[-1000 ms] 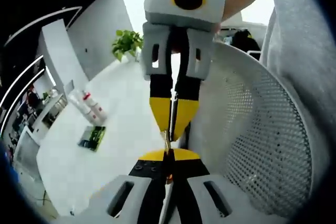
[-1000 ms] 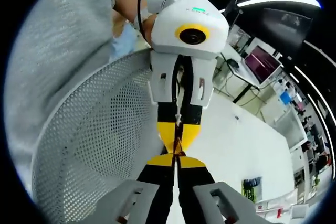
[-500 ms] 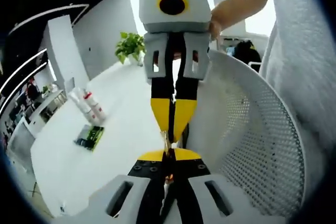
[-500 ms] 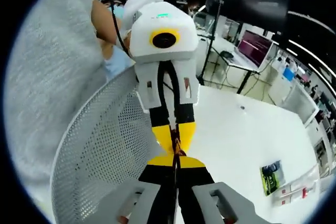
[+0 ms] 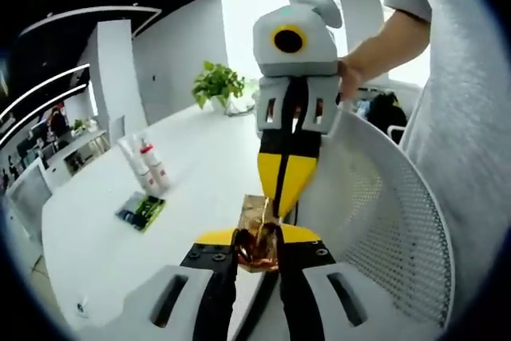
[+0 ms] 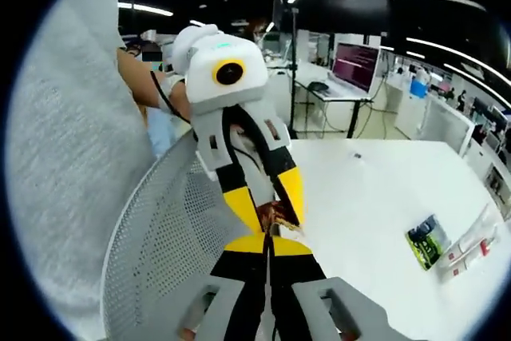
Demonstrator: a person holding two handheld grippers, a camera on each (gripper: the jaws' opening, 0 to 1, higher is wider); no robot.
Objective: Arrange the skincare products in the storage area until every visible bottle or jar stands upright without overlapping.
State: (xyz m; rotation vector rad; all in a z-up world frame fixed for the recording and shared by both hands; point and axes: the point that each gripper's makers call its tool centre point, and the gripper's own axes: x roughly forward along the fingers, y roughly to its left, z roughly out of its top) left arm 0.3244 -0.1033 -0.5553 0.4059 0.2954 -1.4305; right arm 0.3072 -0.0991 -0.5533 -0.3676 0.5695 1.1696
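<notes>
Both views face each other closely, sharing the white table point(image 5: 192, 157).

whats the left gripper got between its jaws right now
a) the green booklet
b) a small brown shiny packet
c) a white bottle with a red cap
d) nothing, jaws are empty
b: in the left gripper view the left gripper has its jaws spread around a small brown shiny packet, whose upper end the right gripper pinches, while the white bottles and the green booklet sit off on the white table.
</notes>
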